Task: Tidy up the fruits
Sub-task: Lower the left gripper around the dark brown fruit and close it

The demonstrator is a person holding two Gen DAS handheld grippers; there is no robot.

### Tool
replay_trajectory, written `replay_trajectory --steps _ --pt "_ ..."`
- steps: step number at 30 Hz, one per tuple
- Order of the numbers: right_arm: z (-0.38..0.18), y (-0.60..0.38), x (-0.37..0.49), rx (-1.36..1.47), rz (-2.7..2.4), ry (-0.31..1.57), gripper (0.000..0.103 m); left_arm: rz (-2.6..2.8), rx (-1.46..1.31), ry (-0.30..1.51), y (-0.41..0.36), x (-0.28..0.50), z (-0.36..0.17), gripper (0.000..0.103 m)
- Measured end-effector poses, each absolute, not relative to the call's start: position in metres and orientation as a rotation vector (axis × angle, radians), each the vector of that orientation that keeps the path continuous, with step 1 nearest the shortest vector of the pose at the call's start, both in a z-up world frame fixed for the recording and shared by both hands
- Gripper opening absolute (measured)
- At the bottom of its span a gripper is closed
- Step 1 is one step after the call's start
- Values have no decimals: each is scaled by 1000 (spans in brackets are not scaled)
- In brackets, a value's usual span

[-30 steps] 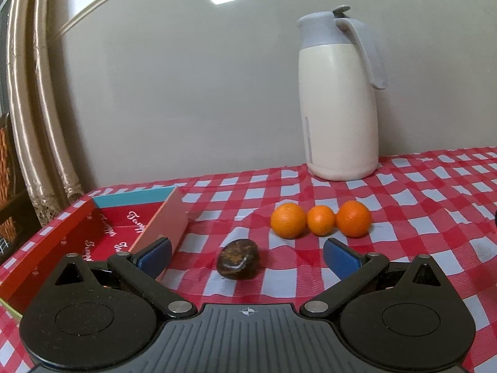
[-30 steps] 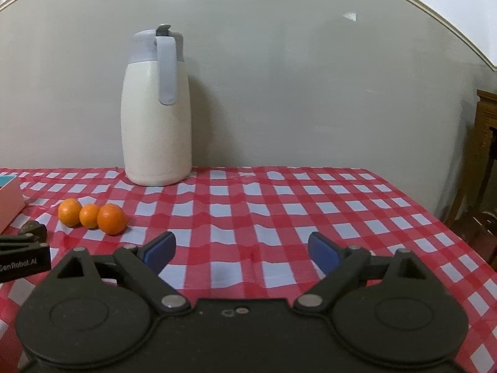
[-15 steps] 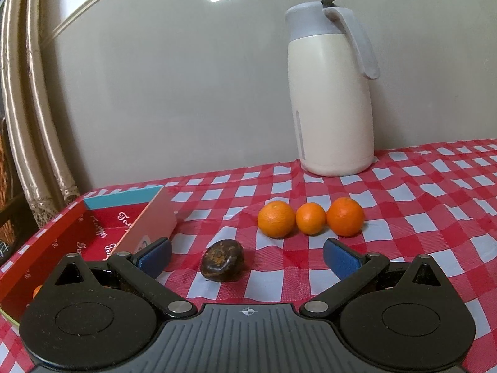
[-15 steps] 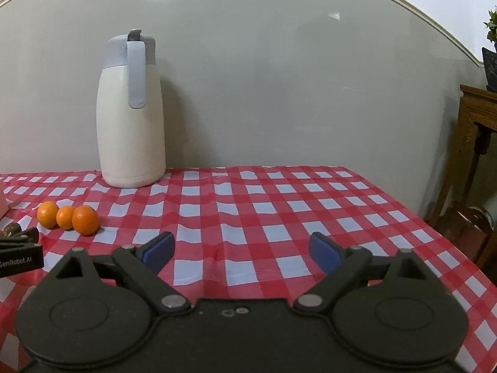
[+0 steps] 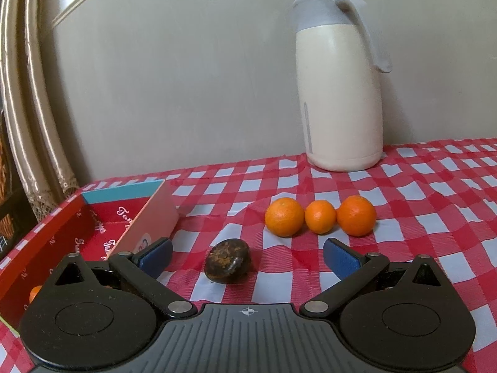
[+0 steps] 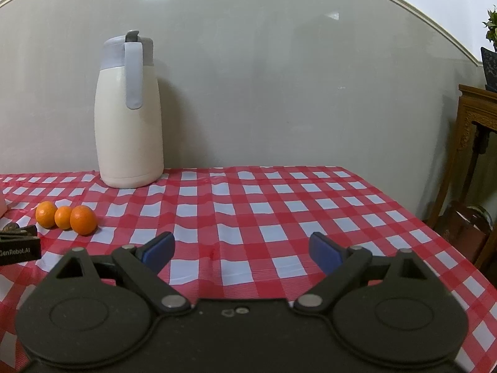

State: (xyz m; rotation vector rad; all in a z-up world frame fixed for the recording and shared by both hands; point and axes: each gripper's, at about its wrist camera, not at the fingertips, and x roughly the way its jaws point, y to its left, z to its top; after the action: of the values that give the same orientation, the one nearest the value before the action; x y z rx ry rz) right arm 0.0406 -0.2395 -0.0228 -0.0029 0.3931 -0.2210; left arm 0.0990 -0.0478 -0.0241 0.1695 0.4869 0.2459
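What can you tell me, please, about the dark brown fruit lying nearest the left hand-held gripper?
The dark brown, roundish fruit has a rough, mottled skin with rusty flecks and a small stub on its near side. It lies on the red-and-white checked tablecloth, between the open fingers of the left hand-held gripper but touching neither, beside the red cardboard box.

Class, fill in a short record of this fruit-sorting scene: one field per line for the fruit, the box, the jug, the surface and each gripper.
oranges: three in a touching row on the cloth
dark fruit: one, alone, in front of the row, between the left fingers
box: red, open, at the table's left edge; something orange inside, mostly hidden
jug: cream with grey lid, upright behind the oranges
surface: red-and-white checked tablecloth
left gripper: open, empty
right gripper: open, empty, over bare cloth
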Motion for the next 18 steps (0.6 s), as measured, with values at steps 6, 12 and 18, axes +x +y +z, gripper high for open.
replay_trajectory --steps 6,12,18 --pt "-24 -237 43 -1 -213 397 93 235 97 538 -33 111 -26 102" --pt "-24 -233 44 -11 -200 398 93 214 60 586 -26 121 -31 81" --pt "-24 -233 45 -7 -190 399 93 220 64 596 -26 125 -34 61"
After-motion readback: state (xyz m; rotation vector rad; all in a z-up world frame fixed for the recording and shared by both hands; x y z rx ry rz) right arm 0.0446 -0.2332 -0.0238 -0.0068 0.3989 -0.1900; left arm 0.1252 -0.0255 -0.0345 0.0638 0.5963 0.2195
